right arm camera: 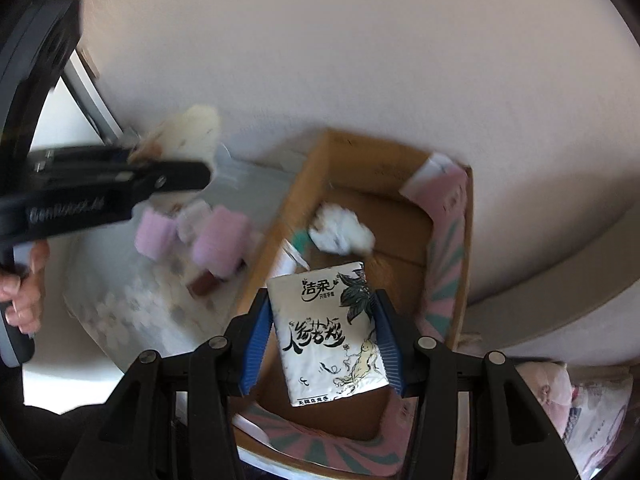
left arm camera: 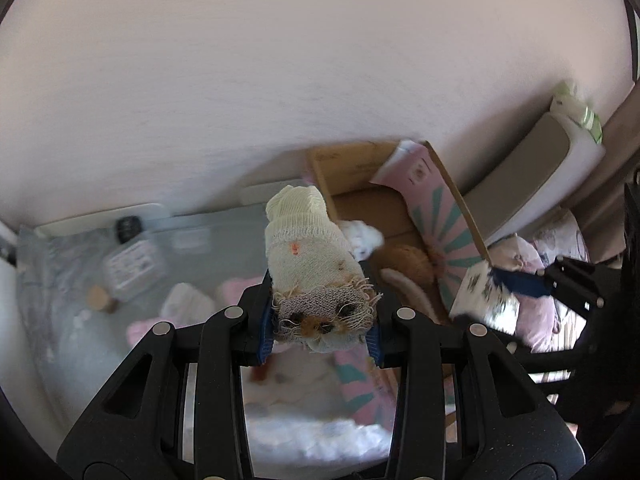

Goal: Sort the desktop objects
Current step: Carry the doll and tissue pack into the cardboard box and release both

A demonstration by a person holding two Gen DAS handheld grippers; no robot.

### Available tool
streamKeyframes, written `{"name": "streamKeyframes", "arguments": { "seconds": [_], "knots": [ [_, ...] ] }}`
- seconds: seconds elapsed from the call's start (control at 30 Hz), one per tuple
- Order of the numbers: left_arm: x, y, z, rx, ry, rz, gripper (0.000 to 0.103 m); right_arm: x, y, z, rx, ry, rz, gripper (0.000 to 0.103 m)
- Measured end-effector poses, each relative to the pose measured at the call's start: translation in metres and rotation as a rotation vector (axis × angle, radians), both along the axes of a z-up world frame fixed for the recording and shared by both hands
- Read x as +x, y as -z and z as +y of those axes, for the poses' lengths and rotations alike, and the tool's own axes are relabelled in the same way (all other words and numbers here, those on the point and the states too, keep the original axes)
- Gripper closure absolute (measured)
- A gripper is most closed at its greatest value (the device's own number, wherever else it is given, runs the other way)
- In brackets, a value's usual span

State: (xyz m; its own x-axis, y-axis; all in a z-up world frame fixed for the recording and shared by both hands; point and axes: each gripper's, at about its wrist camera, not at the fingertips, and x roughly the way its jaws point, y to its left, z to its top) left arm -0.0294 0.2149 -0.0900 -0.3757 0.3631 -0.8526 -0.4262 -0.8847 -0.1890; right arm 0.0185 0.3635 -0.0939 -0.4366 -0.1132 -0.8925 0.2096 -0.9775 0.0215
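Here the left gripper [left arm camera: 325, 330] has its jaws closed on a cream sock [left arm camera: 310, 252]. The right gripper [right arm camera: 322, 340] clamps a tissue pack [right arm camera: 326, 336] above the cardboard box [right arm camera: 320, 152].

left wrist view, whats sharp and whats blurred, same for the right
Left wrist view: the sock in the jaws is sharp, the table clutter behind smeared. Right wrist view: the tissue pack print is crisp, the pink rolls and left gripper motion-blurred.
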Motion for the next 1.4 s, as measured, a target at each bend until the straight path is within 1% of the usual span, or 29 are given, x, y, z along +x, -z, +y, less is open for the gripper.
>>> {"name": "streamKeyframes", "arguments": {
  "seconds": [0.13, 0.3, 0.4, 0.57, 0.73, 0.83, 0.87, 0.93, 0.97, 1.0, 1.03, 1.07, 1.1, 1.17, 1.4],
  "knots": [
    [0.0, 0.011, 0.034, -0.016, 0.039, -0.009, 0.071, 0.01, 0.018, 0.006, 0.019, -0.026, -0.025, 0.057],
    [-0.001, 0.028, 0.068, -0.034, 0.072, -0.031, 0.071, 0.02, 0.035, 0.013, -0.014, -0.044, -0.061, 0.057],
    [-0.001, 0.041, 0.08, -0.049, 0.071, -0.041, 0.071, 0.025, 0.042, 0.018, -0.033, -0.061, -0.073, 0.057],
    [-0.001, 0.055, 0.092, -0.068, 0.076, -0.063, 0.071, 0.028, 0.045, 0.027, -0.054, -0.074, -0.071, 0.057],
    [0.003, 0.056, 0.099, -0.087, 0.082, -0.059, 0.071, 0.027, 0.047, 0.031, -0.074, -0.088, -0.077, 0.057],
    [0.001, 0.056, 0.099, -0.087, 0.073, -0.068, 0.071, 0.026, 0.046, 0.032, -0.065, -0.092, -0.058, 0.057],
    [0.0, 0.056, 0.098, -0.086, 0.069, -0.07, 0.07, 0.025, 0.046, 0.032, -0.065, -0.092, -0.056, 0.055],
    [-0.003, 0.055, 0.097, -0.085, 0.057, -0.081, 0.068, 0.024, 0.047, 0.032, -0.076, -0.089, -0.068, 0.048],
    [-0.004, 0.055, 0.097, -0.086, 0.048, -0.084, 0.064, 0.024, 0.047, 0.033, -0.091, -0.087, -0.07, 0.039],
    [-0.005, 0.054, 0.095, -0.096, 0.032, -0.081, 0.047, 0.024, 0.046, 0.034, -0.105, -0.081, -0.063, 0.029],
    [-0.005, 0.052, 0.094, -0.105, 0.024, -0.072, 0.03, 0.026, 0.044, 0.036, -0.124, -0.068, -0.044, 0.026],
    [-0.005, 0.05, 0.092, -0.109, 0.02, -0.062, 0.0, 0.027, 0.041, 0.038, -0.137, -0.058, -0.03, 0.024],
    [-0.004, 0.046, 0.09, -0.101, 0.013, -0.043, 0.0, 0.028, 0.039, 0.04, -0.151, -0.045, -0.018, 0.024],
    [-0.004, 0.041, 0.085, -0.079, 0.022, -0.036, 0.0, 0.03, 0.035, 0.043, -0.161, -0.028, -0.006, 0.023],
    [0.002, 0.028, 0.07, -0.073, 0.029, -0.015, 0.0, 0.037, 0.026, 0.035, -0.109, -0.015, 0.007, 0.023]
  ]
}}
